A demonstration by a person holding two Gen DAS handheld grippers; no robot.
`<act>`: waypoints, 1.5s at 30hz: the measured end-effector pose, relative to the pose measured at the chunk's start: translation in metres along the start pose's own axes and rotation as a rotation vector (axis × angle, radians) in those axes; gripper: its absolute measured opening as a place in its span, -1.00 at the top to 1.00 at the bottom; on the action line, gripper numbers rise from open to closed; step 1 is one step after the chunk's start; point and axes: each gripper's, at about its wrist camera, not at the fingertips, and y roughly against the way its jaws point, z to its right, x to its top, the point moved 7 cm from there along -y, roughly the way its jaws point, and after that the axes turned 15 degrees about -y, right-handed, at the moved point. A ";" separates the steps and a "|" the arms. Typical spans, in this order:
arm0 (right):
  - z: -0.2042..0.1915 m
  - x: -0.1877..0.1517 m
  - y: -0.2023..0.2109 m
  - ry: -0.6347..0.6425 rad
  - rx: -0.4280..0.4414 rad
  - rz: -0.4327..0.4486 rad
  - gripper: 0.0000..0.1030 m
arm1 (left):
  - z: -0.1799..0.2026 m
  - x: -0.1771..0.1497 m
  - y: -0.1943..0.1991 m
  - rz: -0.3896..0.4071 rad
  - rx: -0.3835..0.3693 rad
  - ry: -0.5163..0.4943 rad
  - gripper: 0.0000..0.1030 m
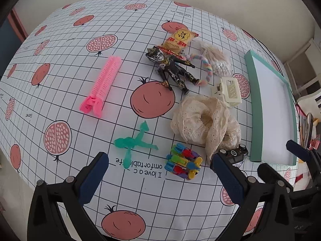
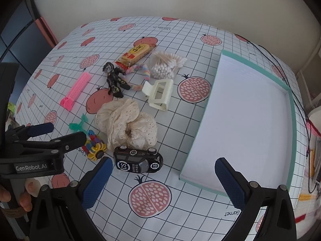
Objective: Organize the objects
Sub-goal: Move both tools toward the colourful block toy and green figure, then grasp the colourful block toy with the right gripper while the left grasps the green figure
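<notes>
Pomegranate-print desk (image 2: 160,210) carries every toy, the black car (image 2: 138,160) nearest, beside an empty teal tray (image 2: 292,140); nothing looks sorted yet. Left tongs (image 1: 158,175) and right tongs (image 2: 162,182) both gape wide, holding nothing.

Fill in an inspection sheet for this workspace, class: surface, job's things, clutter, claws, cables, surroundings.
Surface: table under white grid-and-pomegranate oilcloth.
Job's things: empty teal-rimmed white tray; black toy car; cream lace cloth; cream plastic hair clip; bag of cotton swabs; pink comb-like clip; black-gold toy figure; green translucent figure; multicoloured block toy; yellow snack packet.
Clutter: pastel braided rope.
Claws: left claw open, empty; right claw open, empty.
Cables: black cable beyond tray.
Surroundings: cream wall.
</notes>
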 end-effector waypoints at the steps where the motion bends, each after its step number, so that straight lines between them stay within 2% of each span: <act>1: -0.004 -0.002 -0.002 0.008 0.010 -0.010 -1.00 | -0.001 0.000 0.000 0.004 -0.017 0.000 -1.00; 6: -0.017 -0.009 -0.013 0.025 0.008 -0.031 -0.98 | -0.005 -0.003 -0.002 -0.001 -0.042 -0.014 -1.00; 10: -0.022 -0.015 -0.023 0.018 0.008 -0.069 -0.95 | -0.011 -0.006 -0.012 -0.041 -0.039 -0.025 -1.00; 13: -0.022 -0.018 -0.030 -0.001 0.008 -0.092 -0.94 | -0.013 -0.008 -0.015 -0.056 -0.065 -0.017 -1.00; 23: -0.050 -0.016 -0.030 0.014 0.060 -0.082 -0.92 | -0.039 -0.003 -0.016 -0.058 -0.015 -0.029 -1.00; 30: -0.081 -0.018 -0.031 0.064 0.094 -0.085 -0.74 | -0.050 -0.005 -0.019 -0.072 -0.017 -0.035 -0.88; 33: -0.091 -0.020 -0.031 0.085 0.094 -0.085 -0.63 | -0.050 -0.005 -0.020 -0.075 -0.024 -0.061 -0.86; 36: -0.099 -0.022 -0.034 0.102 0.095 -0.091 -0.49 | -0.050 -0.005 -0.019 -0.075 -0.019 -0.086 -0.72; 42: -0.114 -0.025 -0.037 0.137 0.092 -0.100 -0.27 | -0.050 -0.006 -0.020 -0.084 -0.040 -0.142 -0.69; 45: -0.116 -0.025 -0.042 0.133 0.085 -0.112 -0.13 | -0.048 -0.005 -0.021 -0.085 -0.053 -0.180 -0.53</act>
